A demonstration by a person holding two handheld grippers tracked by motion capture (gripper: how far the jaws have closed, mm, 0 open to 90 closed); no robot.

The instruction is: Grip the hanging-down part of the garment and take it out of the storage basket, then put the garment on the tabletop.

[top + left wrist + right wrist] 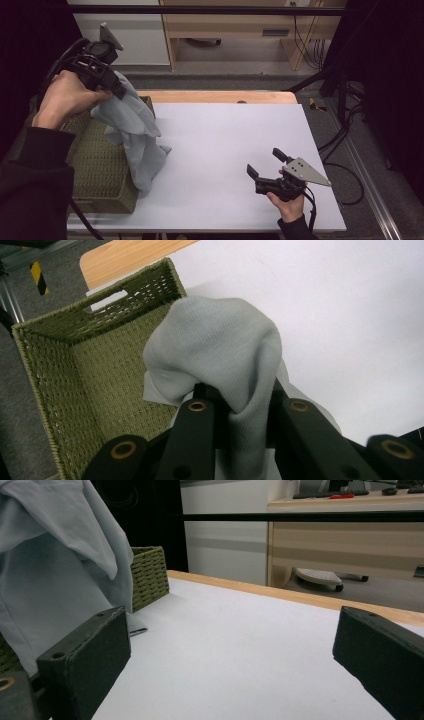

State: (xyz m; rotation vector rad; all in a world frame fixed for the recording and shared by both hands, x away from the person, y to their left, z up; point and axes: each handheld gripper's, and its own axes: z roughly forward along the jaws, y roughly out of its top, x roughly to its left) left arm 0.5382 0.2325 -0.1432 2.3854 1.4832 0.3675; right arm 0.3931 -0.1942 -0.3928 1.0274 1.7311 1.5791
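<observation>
A light grey cloth (135,135) hangs from my left gripper (118,89), which is raised above the olive woven basket (95,170) at the table's left. In the left gripper view the cloth (225,350) bunches between the black jaws, and the left gripper (240,405) is shut on it. The cloth's lower end drapes over the basket's right rim and onto the white table (230,145). My right gripper (265,162) sits low near the front right of the table, open with nothing between its fingers (85,665). From there I see the cloth (55,565) hanging at left.
The basket (75,365) looks hollow inside, with a handle slot in its far wall. A wooden strip (220,96) edges the table's far side. Beyond it stand a wooden desk (350,535), cables and a black frame bar (210,10).
</observation>
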